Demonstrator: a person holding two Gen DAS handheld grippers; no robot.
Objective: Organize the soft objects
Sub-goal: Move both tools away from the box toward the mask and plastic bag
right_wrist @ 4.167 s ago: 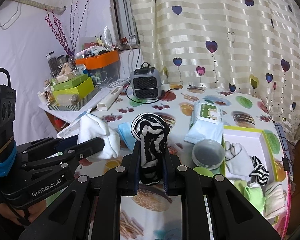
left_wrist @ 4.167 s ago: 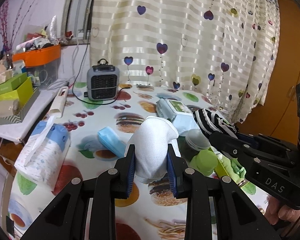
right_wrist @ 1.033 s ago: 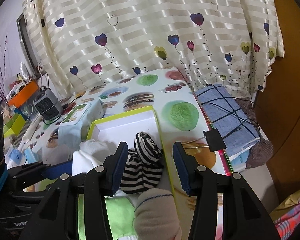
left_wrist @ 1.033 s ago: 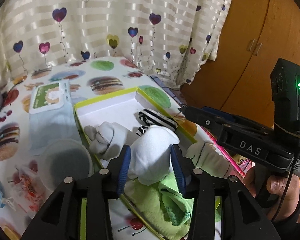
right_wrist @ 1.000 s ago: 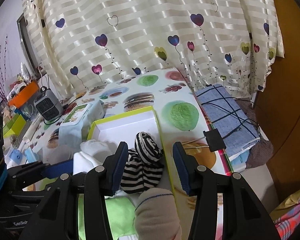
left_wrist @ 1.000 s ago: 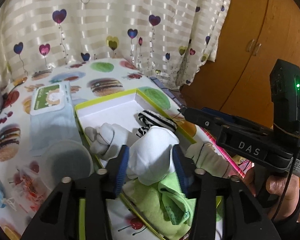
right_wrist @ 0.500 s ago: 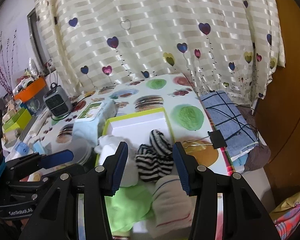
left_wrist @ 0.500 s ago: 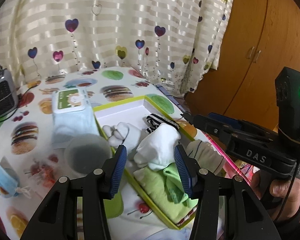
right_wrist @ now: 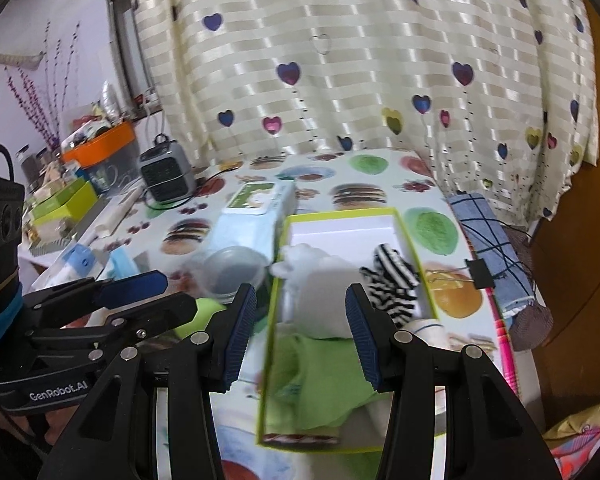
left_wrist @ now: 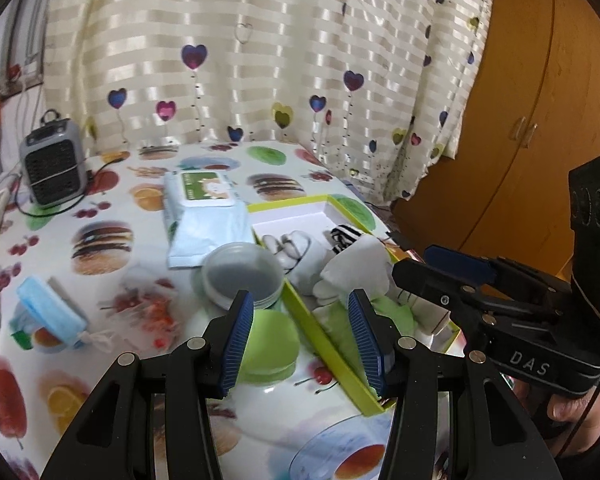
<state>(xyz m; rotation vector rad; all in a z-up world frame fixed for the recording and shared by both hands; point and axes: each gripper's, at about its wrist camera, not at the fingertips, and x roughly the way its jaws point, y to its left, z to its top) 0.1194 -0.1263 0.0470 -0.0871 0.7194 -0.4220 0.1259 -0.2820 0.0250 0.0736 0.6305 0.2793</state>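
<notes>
A heart-print striped curtain (left_wrist: pixel 260 60) hung behind the bench (left_wrist: pixel 112 200) with its food-print cloth. In the green-rimmed box (right_wrist: pixel 404 224) lay a white sock (right_wrist: pixel 320 296), a black-and-white striped sock (right_wrist: pixel 392 280) and a green cloth (right_wrist: pixel 320 380). Both the left hand-held gripper (left_wrist: pixel 302 338) and the right hand-held gripper (right_wrist: pixel 302 334) stood above the box's near end, jaws apart and empty. A wet-wipes pack (left_wrist: pixel 204 208) and a clear lid (left_wrist: pixel 242 274) lay just beside the box.

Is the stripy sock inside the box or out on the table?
Inside. The stripy sock lies within the green-edged box, beside a white sock, with no gripper holding it.
</notes>
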